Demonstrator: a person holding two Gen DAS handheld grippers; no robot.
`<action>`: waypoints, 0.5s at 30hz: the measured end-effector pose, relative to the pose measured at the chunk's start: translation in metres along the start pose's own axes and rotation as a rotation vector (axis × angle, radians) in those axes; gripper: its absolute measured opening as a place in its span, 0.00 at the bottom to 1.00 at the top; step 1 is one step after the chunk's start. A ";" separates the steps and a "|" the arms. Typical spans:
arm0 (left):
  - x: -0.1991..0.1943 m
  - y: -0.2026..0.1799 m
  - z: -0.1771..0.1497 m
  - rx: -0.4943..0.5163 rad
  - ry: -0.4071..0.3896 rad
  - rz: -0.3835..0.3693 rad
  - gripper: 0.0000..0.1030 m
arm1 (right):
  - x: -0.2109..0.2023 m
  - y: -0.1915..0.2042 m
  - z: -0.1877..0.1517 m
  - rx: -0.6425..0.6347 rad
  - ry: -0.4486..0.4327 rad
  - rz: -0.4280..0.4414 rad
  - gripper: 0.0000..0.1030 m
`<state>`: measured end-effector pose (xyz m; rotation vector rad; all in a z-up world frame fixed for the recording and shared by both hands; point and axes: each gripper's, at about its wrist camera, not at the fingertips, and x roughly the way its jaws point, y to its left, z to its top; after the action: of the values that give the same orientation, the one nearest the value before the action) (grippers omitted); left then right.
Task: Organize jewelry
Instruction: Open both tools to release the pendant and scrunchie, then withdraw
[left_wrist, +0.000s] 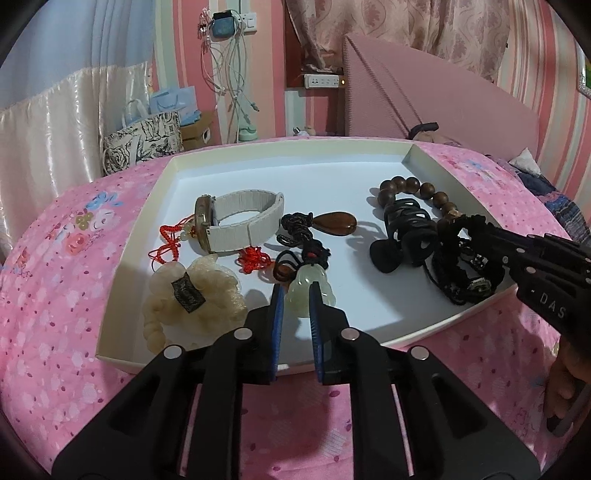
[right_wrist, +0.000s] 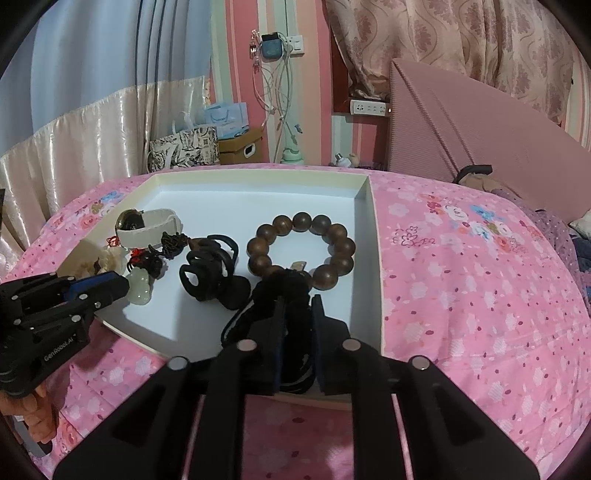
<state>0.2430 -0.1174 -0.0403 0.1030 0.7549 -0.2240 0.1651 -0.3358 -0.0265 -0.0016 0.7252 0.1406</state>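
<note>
A white tray on the pink bed holds the jewelry. My left gripper is closed around a pale green jade pendant on a black cord, at the tray's near side. My right gripper grips a black lace band at the tray's near right; it also shows in the left wrist view. Beside it lie a brown wooden bead bracelet, a black hair claw, a brown teardrop pendant, a white-strap watch and a cream carved bead piece with red cord.
The tray's far half is bare white. The flowered pink bedspread surrounds the tray. A pink headboard panel stands at the back right. Gift bags and a cardboard box stand behind the bed.
</note>
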 end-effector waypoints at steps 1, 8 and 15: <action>0.000 0.002 0.000 -0.008 -0.001 0.002 0.18 | -0.001 0.001 0.000 -0.005 -0.003 -0.006 0.27; -0.018 0.008 -0.003 -0.052 -0.094 0.078 0.19 | -0.016 -0.003 -0.001 0.023 -0.088 -0.054 0.31; -0.048 -0.001 -0.008 -0.020 -0.256 0.155 0.60 | -0.026 -0.001 0.000 0.016 -0.138 -0.095 0.39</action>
<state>0.2033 -0.1096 -0.0127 0.1109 0.4914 -0.0791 0.1453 -0.3400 -0.0093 -0.0115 0.5868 0.0432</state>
